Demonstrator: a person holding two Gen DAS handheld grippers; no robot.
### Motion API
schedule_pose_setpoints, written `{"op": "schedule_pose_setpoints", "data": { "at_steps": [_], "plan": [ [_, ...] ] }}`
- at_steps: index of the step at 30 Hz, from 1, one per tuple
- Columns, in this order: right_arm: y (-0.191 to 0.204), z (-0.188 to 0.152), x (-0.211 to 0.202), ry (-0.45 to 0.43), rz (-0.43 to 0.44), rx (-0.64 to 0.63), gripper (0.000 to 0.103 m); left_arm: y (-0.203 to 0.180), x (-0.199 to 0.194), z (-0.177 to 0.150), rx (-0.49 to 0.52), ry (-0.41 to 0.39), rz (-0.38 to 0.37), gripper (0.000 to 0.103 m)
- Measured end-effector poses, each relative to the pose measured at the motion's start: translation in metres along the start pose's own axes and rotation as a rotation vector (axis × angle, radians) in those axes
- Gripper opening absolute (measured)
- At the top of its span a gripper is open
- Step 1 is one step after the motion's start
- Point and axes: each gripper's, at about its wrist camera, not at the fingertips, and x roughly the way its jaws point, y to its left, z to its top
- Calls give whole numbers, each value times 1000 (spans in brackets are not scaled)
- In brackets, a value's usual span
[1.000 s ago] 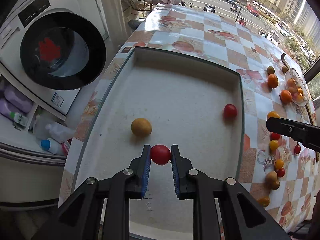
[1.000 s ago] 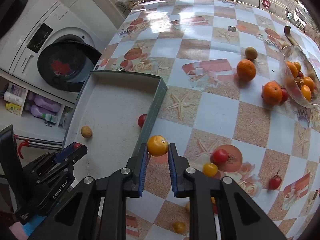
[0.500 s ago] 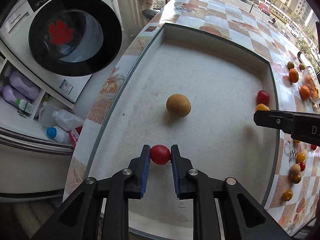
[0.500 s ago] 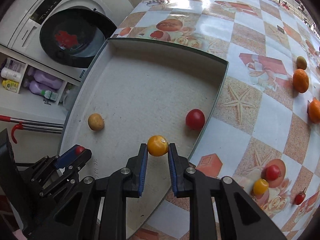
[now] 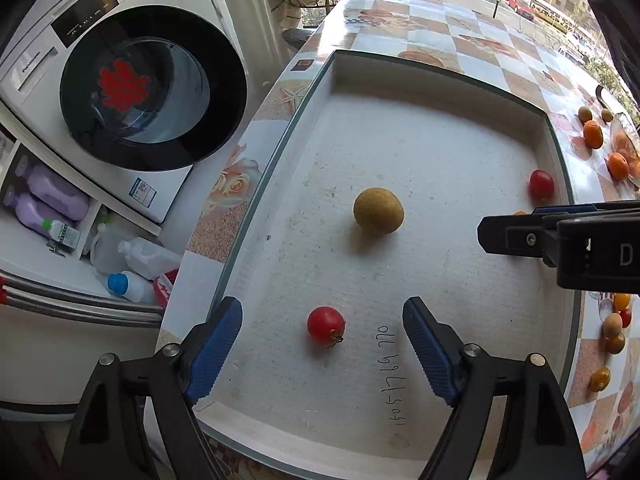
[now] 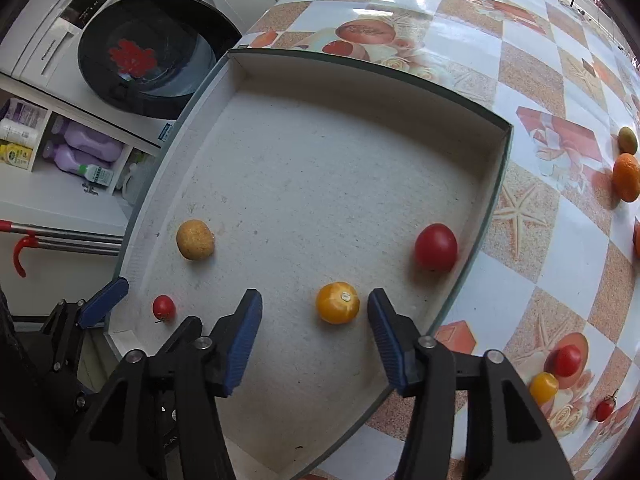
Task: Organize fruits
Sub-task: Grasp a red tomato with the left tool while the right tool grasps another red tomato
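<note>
A shallow white tray [image 5: 432,92] [image 6: 360,76] lies on the tiled table. My left gripper [image 5: 322,322] is open, and a small red tomato [image 5: 325,325] [image 6: 163,307] rests on the tray floor between its fingers. My right gripper [image 6: 314,308] is open around a yellow-orange tomato [image 6: 337,302] lying in the tray; from the left wrist view it shows side-on [image 5: 560,236]. A tan round fruit [image 5: 378,211] [image 6: 195,239] and a larger red tomato [image 5: 541,184] [image 6: 435,247] also lie in the tray.
Loose oranges [image 6: 627,177] and small tomatoes [image 6: 567,360] lie on the table right of the tray; more fruit [image 5: 616,322] shows in the left wrist view. A washing machine [image 5: 132,92] and shelf of bottles [image 5: 52,208] stand left, below the table edge.
Both grippers have opened and let go of their fruit: the red tomato and the yellow-orange tomato now lie on the tray floor. The right gripper moved further over the tray.
</note>
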Motion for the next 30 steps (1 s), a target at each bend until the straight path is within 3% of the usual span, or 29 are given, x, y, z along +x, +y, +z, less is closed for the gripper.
{"op": "schedule_pose_setpoints", "data": {
  "at_steps": [3,11,21,25,30],
  "plan": [
    [-2,-1,-15,-47,14,27,79,-2,-1,0,8,12,-5,83],
    [-53,-20,-69,-163,-7,186,80,-34,-23,16,77,-8,-44,83],
    [-187,-95,-120,-209,-161,496,80,-137,-66,52,268,-111,-191,83],
    [-237,-127,-128,-190,-210,603,80,-186,-65,59,347,-109,-251,83],
    [-263,-152,-129,-171,-215,640,80,-233,-47,61,414,-64,-286,83]
  ]
}}
